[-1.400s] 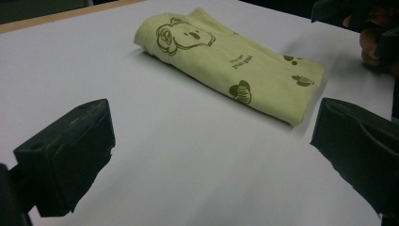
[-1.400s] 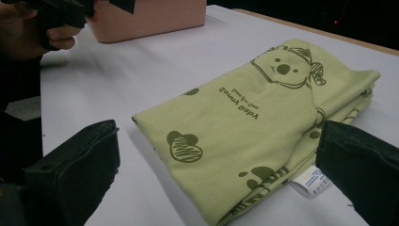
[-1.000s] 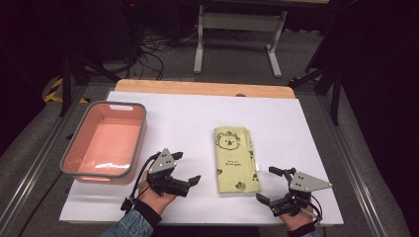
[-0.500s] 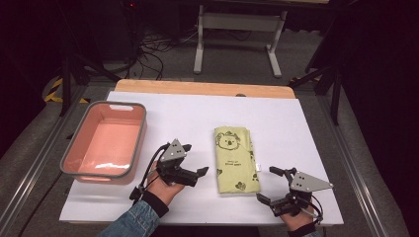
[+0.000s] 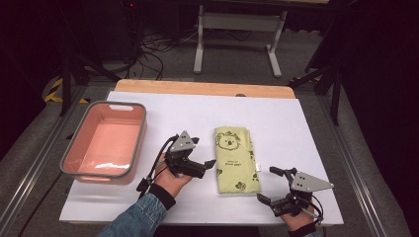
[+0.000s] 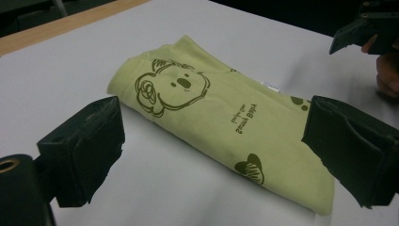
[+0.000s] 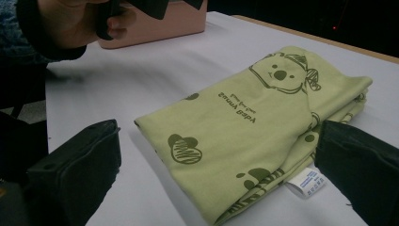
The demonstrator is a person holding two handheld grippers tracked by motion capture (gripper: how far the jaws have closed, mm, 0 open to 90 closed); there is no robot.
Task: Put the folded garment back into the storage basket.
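The folded cloth [image 5: 236, 159] is being approached; both tongs, left [image 5: 206, 165] at nine o'clock and right [image 5: 270, 184] at four, are held apart, so closing on its edges is called for next.

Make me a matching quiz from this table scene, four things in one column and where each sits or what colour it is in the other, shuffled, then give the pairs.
Things:
1. folded cloth
2. tub
3. left gripper
4. right gripper

Descriptions:
A. pink, with a grey rim, at the table's left
B. open, at the table's near right corner
C. yellow-green, with a printed koala face
D. open, just left of the cloth, jaws pointing toward it

Pairs: 1-C, 2-A, 3-D, 4-B
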